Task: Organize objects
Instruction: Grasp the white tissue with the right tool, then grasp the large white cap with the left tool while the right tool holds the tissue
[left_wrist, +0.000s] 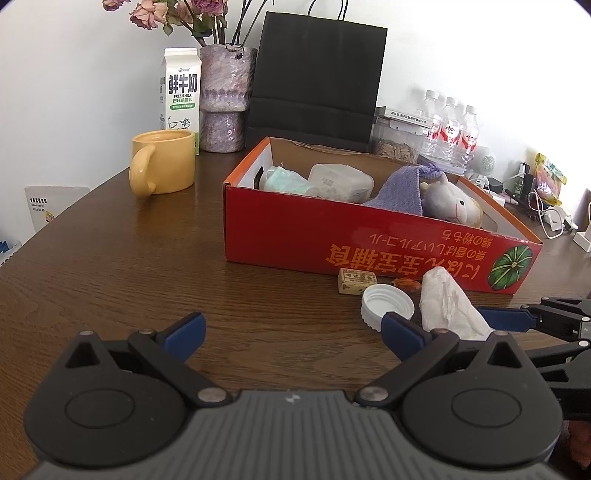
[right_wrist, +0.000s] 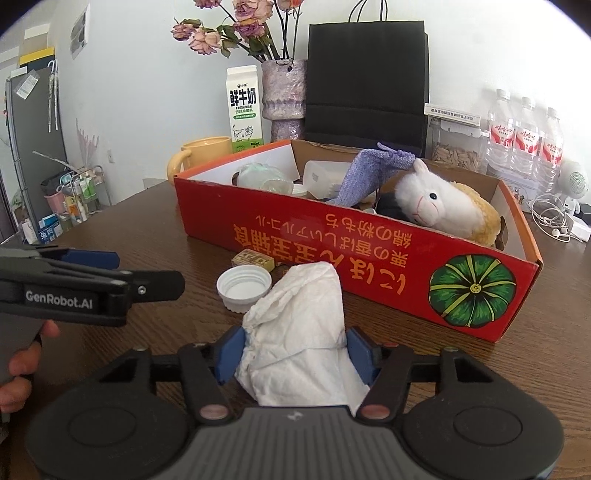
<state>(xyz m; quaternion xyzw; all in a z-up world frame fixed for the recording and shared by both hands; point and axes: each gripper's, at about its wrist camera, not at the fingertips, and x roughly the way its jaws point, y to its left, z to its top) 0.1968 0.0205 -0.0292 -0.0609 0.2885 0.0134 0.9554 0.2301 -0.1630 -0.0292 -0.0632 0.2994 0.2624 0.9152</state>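
Note:
A crumpled white tissue (right_wrist: 299, 325) lies on the brown table in front of a red cardboard box (right_wrist: 332, 254). My right gripper (right_wrist: 297, 354) is shut on the tissue, with both blue pads pressed into its sides. The left gripper (left_wrist: 291, 330) hovers over bare table to the left, open, with nothing between its fingers. A white bottle cap (left_wrist: 388, 301), a small yellowish box (left_wrist: 356, 280) and a small orange scrap (left_wrist: 406, 284) lie by the box's front wall. Inside the box are a plush alpaca (right_wrist: 443, 206), a purple cloth (right_wrist: 362, 173) and a clear plastic container (left_wrist: 341, 181).
A yellow mug (left_wrist: 164, 162), a milk carton (left_wrist: 181, 96), a vase of dried flowers (left_wrist: 225, 99) and a black paper bag (left_wrist: 317, 81) stand behind the box. Water bottles (left_wrist: 450, 129) and white cables (left_wrist: 546, 218) crowd the right. A person's hand (right_wrist: 22, 362) holds the left gripper.

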